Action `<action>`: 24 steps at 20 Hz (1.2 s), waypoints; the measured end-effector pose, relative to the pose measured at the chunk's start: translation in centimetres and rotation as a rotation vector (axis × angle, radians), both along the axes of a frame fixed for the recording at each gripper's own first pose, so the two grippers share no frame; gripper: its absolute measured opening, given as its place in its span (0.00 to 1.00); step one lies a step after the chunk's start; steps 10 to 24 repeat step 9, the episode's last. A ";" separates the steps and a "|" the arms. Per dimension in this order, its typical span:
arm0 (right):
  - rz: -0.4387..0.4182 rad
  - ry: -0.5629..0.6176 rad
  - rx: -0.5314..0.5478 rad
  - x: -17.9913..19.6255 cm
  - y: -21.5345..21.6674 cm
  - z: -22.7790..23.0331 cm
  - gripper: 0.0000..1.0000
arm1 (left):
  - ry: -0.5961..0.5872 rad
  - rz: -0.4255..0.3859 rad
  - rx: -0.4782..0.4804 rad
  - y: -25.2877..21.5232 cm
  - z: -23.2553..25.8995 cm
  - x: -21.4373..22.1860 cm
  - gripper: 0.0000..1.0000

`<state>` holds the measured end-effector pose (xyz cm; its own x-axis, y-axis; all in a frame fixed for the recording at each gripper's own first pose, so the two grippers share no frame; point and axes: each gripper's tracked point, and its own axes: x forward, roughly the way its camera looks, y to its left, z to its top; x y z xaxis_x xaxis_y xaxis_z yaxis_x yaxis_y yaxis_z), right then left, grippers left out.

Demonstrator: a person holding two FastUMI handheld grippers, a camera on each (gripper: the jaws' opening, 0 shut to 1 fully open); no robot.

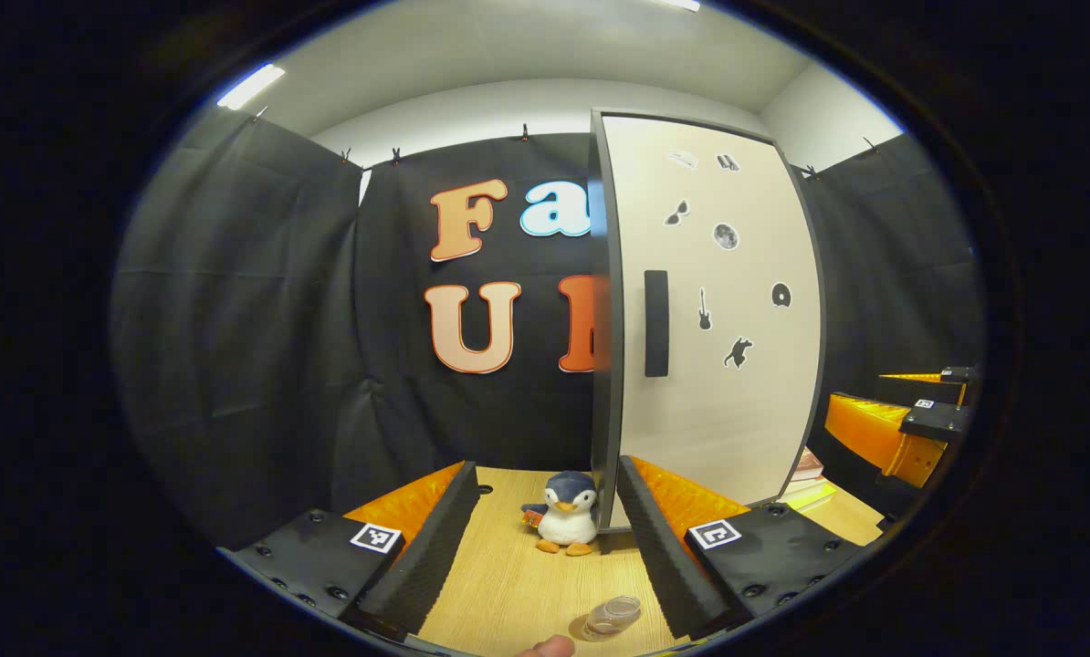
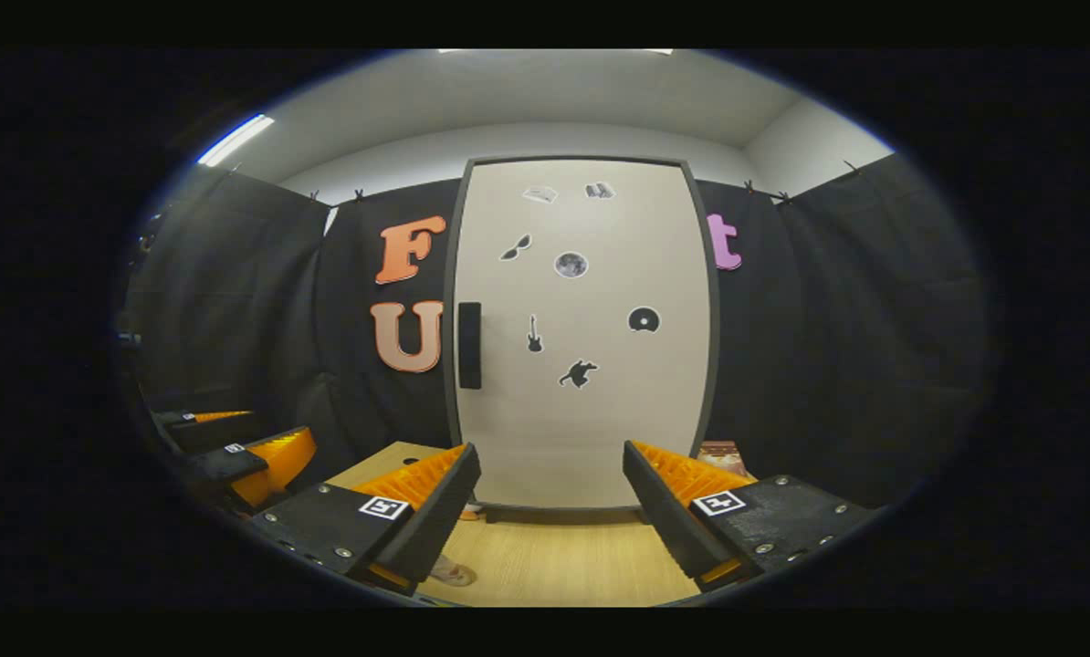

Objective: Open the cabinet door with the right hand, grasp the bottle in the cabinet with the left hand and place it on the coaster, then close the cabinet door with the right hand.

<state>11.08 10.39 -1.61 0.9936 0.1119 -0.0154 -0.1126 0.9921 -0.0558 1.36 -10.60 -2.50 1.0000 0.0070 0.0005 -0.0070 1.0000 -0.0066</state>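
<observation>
The tall cabinet stands shut on the wooden table, its pale door point(image 2: 591, 411) facing me with several small stickers and a black handle point(image 2: 469, 345) on its left edge. The bottle is hidden behind the door. My right gripper point(image 2: 550, 452) is open, straight in front of the door and a short way off it. My left gripper point(image 1: 545, 467) is open over the table, left of the cabinet door point(image 1: 718, 319), with nothing between its fingers. A small clear round object point(image 1: 613, 616), possibly the coaster, lies on the table near the right finger.
A penguin plush point(image 1: 565, 520) sits at the cabinet's left front corner. Books point(image 1: 805, 474) are stacked to the right of the cabinet. The other gripper point(image 1: 901, 429) shows at the far right. A fingertip point(image 1: 545, 648) shows at the bottom edge.
</observation>
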 end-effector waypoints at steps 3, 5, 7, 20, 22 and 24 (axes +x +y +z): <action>-0.003 -0.001 0.026 -2.5 -1.9 0.7 0.97 | -0.034 -0.028 0.024 -2.2 1.9 -2.0 0.98; -0.003 -0.008 0.061 -3.8 -2.9 1.1 0.98 | -0.047 -0.033 0.028 -3.1 2.7 -3.3 0.98; -0.011 -0.002 0.052 -4.3 -3.9 0.8 0.97 | -0.044 -0.035 0.020 -3.6 2.8 -4.1 0.99; -0.012 0.005 0.047 -4.8 -4.5 0.6 0.97 | -0.039 -0.033 0.019 -4.1 2.7 -5.1 1.00; -0.012 0.005 0.047 -4.8 -4.5 0.6 0.97 | -0.039 -0.033 0.019 -4.1 2.7 -5.1 1.00; -0.012 0.005 0.047 -4.8 -4.5 0.6 0.97 | -0.039 -0.033 0.019 -4.1 2.7 -5.1 1.00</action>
